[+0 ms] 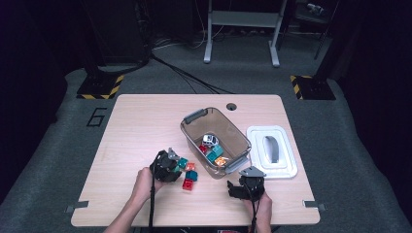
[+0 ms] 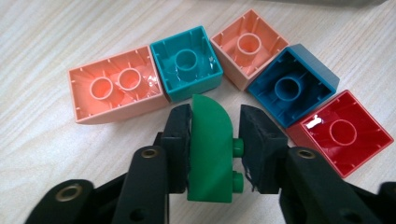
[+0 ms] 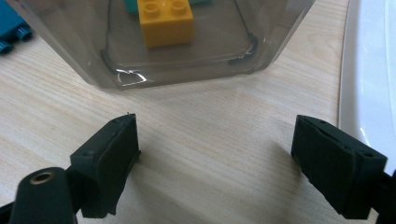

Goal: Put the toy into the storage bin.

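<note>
Green brick (image 2: 210,149) sits clamped in your left fingers (image 2: 180,140) by its studs; lift crookedly and it could twist free. Your right fingers (image 3: 112,163) stand apart.

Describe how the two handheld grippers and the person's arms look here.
Both the left gripper and right gripper are black with blocky padded jaws, brass-ringed holes, a grey three-cornered top plate and a trailing black cable. The forearms are bare, with no sleeves.
</note>
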`<state>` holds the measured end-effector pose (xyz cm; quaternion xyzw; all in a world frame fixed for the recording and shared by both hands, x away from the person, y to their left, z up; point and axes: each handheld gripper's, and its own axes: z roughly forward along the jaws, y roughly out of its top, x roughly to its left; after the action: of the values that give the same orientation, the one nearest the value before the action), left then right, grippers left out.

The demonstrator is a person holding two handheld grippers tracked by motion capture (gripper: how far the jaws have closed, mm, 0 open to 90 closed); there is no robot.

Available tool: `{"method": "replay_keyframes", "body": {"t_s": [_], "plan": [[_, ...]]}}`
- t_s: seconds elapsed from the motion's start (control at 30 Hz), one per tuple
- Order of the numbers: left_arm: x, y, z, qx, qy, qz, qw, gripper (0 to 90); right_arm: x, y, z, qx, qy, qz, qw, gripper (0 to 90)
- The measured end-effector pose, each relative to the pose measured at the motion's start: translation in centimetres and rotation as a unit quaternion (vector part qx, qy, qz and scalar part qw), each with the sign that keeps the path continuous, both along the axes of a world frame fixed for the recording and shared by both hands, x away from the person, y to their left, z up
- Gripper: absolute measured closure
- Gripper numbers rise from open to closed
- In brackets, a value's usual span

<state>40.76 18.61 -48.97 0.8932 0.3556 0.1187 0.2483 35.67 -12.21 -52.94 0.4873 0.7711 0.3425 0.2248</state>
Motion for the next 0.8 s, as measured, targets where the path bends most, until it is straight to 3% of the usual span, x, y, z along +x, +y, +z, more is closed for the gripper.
{"method": "replay_keyframes", "body": {"t_s": [0.27,0.8], "plan": [[-0.1,0.3,0.3,-0.006,-0.004,0.0,1.0,66.4,0.0,0.0,0.0,0.0,0.0,0.001,1.0,14.4],[0.5,2.1,3.5,-0.037,-0.024,0.013,0.999,66.5,0.0,0.0,0.0,0.004,0.005,0.0,1.0,14.4]]}}
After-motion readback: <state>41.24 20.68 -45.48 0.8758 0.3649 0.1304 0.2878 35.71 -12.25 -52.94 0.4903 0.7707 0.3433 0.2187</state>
